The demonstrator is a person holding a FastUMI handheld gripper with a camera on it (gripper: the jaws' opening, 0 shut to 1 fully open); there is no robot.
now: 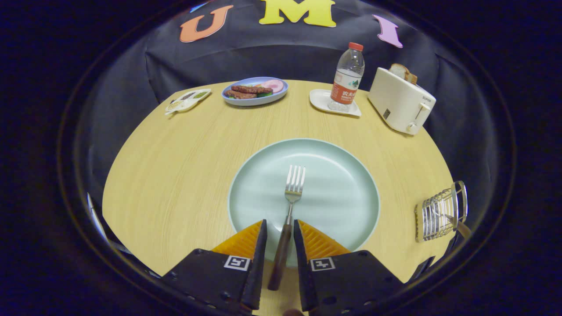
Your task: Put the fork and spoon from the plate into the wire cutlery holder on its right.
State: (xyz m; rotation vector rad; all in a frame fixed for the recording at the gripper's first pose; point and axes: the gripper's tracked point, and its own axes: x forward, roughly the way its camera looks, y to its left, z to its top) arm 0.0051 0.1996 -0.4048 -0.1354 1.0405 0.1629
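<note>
The fork (pixel 290 206) is being straddled at its handle by the gripper (pixel 279 232), fingers parted and not yet clenched. Closing is best centred on the handle before it is carried to the holder (pixel 439 213) at three o'clock of the plate (pixel 342 175).

We see a staged dining setup inside a booth, not a lived-in home. A round wooden counter (pixel 175 166) stands against a black cloth wall (pixel 272 61) that drapes around it in place of real room walls. On the counter the props suggest a breakfast scene: a toaster (pixel 400 105) with bread in its slot, a water bottle (pixel 347 79) on a small white tray (pixel 320 102), a blue dish (pixel 254 92) of sliced meats, a pale plate (pixel 333 193) with a fork (pixel 290 206), and a wire holder (pixel 439 213) at the edge.
</note>
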